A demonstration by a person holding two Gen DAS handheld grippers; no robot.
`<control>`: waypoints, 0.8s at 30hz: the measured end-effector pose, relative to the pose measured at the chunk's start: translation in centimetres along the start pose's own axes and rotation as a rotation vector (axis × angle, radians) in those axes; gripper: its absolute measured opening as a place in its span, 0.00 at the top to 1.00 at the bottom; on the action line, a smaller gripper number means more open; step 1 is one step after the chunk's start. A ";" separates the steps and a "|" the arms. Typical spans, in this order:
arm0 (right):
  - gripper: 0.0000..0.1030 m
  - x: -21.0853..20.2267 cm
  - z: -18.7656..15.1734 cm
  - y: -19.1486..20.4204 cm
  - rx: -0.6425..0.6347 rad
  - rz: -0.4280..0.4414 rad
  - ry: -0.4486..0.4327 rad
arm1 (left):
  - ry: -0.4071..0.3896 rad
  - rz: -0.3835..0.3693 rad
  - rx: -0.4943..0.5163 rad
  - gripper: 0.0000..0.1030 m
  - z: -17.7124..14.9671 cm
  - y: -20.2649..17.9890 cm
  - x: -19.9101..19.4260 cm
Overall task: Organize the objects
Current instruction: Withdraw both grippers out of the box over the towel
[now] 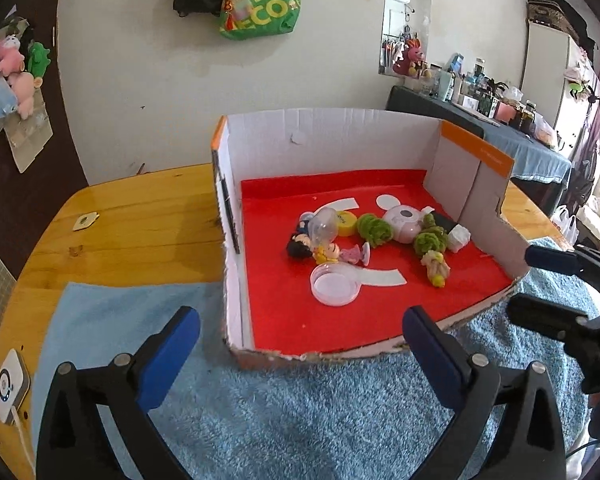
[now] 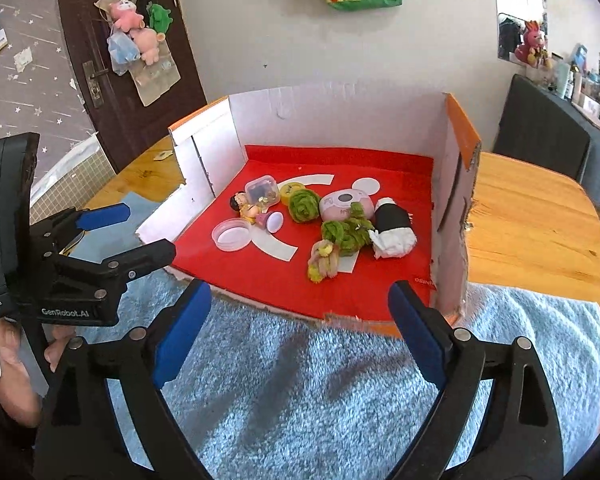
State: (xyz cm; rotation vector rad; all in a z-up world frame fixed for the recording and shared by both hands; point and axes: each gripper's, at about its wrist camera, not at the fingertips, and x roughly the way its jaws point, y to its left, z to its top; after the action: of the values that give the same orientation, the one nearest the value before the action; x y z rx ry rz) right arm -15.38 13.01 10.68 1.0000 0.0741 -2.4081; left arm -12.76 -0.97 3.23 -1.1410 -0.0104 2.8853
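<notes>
on wooden table (image 1: 140, 216), blue towel (image 1: 300, 420)

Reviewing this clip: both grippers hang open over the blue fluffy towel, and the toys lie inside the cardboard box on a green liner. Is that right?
Not quite: the liner of the open-fronted cardboard box is red, not green, as both wrist views show. The rest holds: the left gripper and right gripper are open and empty over the blue fluffy towel, and the small toys lie inside the box.

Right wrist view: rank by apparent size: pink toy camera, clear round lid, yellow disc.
1. pink toy camera and clear round lid: look alike, not ranked; lid lies nearer.
2. yellow disc: smallest, partly hidden.
</notes>
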 end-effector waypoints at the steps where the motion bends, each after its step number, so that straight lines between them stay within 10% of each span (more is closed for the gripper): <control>1: 0.11 -0.2 -0.1 0.0 0.000 -0.003 -0.003 | 0.003 0.002 -0.002 0.00 -0.2 0.1 0.0; 24: 0.08 -0.4 -5.0 -0.7 0.091 -0.081 0.018 | 0.031 0.009 -0.064 0.00 -4.3 0.7 -1.2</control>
State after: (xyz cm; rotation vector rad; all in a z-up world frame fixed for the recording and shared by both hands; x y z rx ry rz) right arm -12.25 15.05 7.21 1.0788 0.0111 -2.4960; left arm -8.95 -1.77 0.87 -1.1994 -0.0972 2.8947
